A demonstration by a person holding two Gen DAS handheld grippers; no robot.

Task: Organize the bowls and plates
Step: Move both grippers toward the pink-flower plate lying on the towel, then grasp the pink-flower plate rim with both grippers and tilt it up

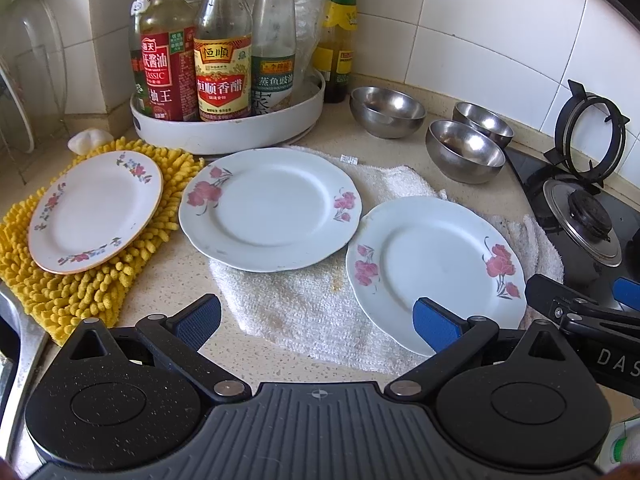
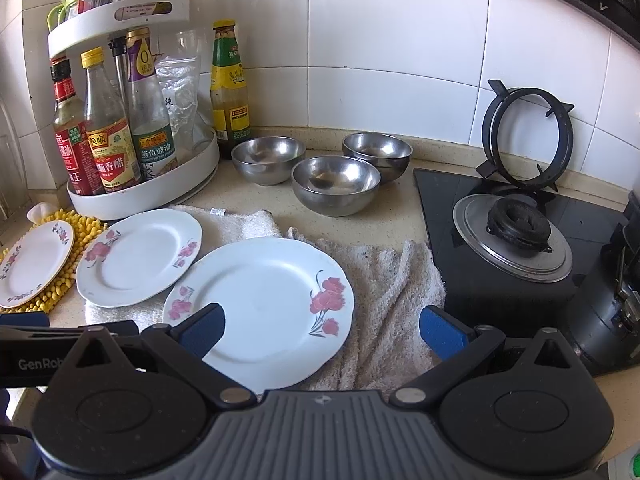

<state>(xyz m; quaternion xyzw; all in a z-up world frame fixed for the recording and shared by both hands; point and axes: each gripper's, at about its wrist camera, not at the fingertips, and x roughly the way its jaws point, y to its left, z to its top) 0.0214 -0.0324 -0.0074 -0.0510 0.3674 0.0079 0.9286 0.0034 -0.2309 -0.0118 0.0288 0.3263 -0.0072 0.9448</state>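
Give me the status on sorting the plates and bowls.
Nothing looks done yet: the small plate, middle plate and near plate lie apart, unstacked, and three steel bowls sit separately. Nothing is in hand; the left gripper and right gripper are open and empty. All the stacking remains.

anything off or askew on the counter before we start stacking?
Nothing spilled or broken. Oddities: the stove's pan support ring is off the burner and propped against the wall tiles. The middle plate overlaps the rim of the right plate. The white towel shows a faint yellowish stain.
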